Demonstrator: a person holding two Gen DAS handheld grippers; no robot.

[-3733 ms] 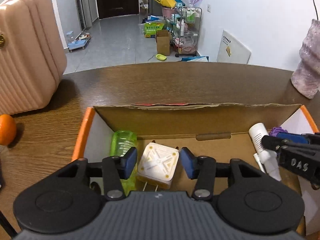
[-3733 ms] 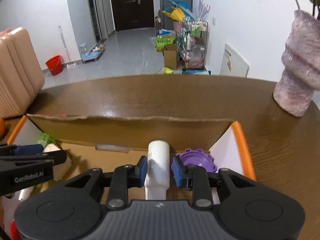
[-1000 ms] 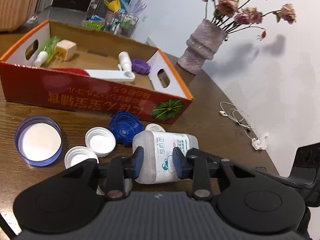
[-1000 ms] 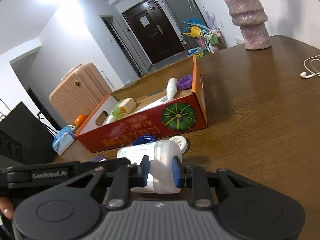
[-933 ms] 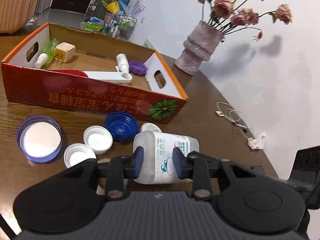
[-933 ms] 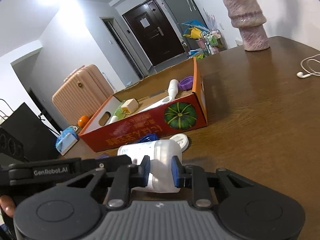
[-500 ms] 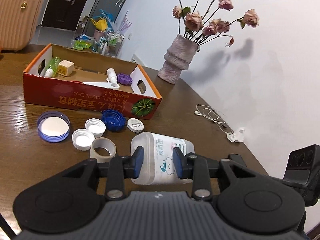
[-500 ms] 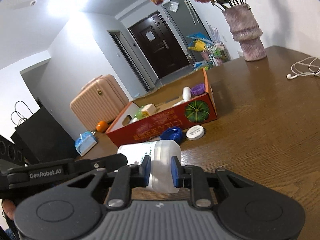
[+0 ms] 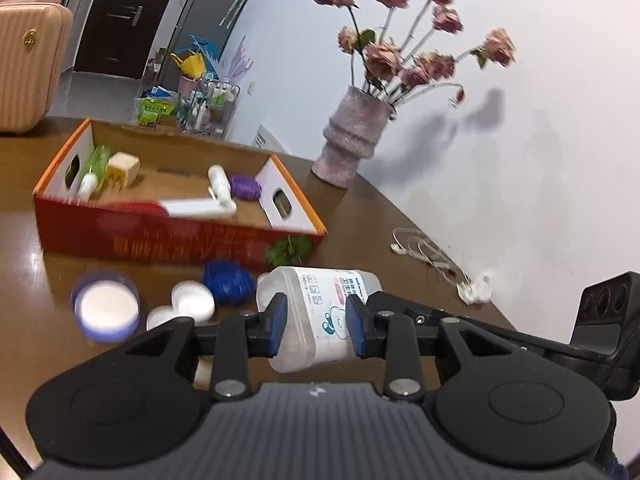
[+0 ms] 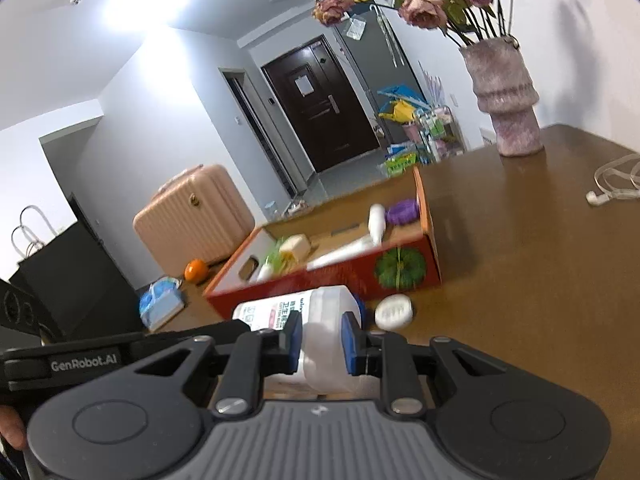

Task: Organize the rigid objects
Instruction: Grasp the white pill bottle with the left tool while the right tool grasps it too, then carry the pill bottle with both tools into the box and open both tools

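Both the left claw (image 9: 316,326) and the right claw (image 10: 319,341) pinch the same white plastic jar (image 9: 318,312), held on its side above the wooden table (image 9: 24,344), near the red cardboard box (image 9: 172,236).

Home living space, wooden table (image 9: 360,216), flower vase (image 9: 352,136), suitcase (image 10: 192,216), front door (image 10: 320,108)

both grippers clamped on one jar

the left gripper (image 9: 316,322) is closed with both blue pads pressed on the jar (image 9: 320,312); the right gripper (image 10: 320,340) is likewise closed on its other end; both are held level, side by side
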